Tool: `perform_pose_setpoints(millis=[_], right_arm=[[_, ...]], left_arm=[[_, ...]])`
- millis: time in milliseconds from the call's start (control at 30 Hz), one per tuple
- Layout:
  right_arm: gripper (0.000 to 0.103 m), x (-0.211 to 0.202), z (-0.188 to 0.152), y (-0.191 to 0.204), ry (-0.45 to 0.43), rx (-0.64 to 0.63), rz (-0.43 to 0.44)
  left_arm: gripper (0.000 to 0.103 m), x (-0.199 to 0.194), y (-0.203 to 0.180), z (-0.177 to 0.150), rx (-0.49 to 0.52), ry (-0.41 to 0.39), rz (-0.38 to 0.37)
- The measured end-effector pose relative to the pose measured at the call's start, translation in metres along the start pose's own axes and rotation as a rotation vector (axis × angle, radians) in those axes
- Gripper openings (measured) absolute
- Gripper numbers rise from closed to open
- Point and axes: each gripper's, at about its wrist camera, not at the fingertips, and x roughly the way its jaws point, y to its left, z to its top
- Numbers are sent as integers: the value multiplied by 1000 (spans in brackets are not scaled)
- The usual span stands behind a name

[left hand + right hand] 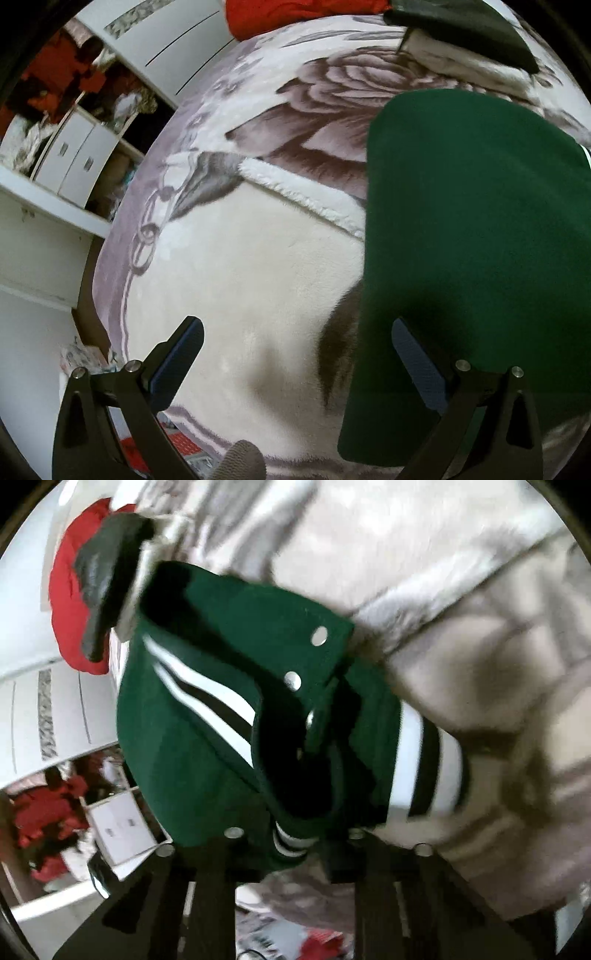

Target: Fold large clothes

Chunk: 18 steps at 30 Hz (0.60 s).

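Green jacket (472, 236): lies on the floral blanket (258, 258) of the bed, spread for folding. Right tongs (295, 853): clamped on its striped hem, apparently to carry a fold. Left tongs (295, 354): agape, empty, hovering beside the jacket's edge.

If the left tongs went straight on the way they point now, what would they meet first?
Most likely the pale plush blanket between the open left tongs. The green jacket lies just beside that line, under one finger, though depth is unclear.
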Motion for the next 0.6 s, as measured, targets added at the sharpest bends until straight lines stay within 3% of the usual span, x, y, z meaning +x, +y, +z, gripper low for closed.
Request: perform_pose_setpoints(millis=[133, 200, 300, 400, 467, 500, 533, 600], right_arm=[[5, -46, -10, 6, -79, -66, -40], [5, -48, -7, 9, -98, -83, -65], [5, -16, 17, -9, -43, -22, -129], [9, 17, 38, -39, 102, 37, -63], [25, 9, 47, -38, 179, 31, -3], [48, -1, 51, -33, 193, -5, 6], [80, -16, 55, -26, 170, -58, -20], [86, -37, 66, -12, 115, -160, -45]], left_arm=[[103, -1, -10, -1, 15, -10, -23], [103, 3, -15, -1, 33, -15, -20], [103, 12, -18, -1, 46, 3, -32], [103, 4, -1, 2, 16, 5, -90], [103, 1, 15, 4, -21, 7, -156], [103, 2, 20, 4, -36, 8, -173], [103, 4, 26, 5, -57, 7, -199], [103, 14, 34, 8, -91, 17, -264]])
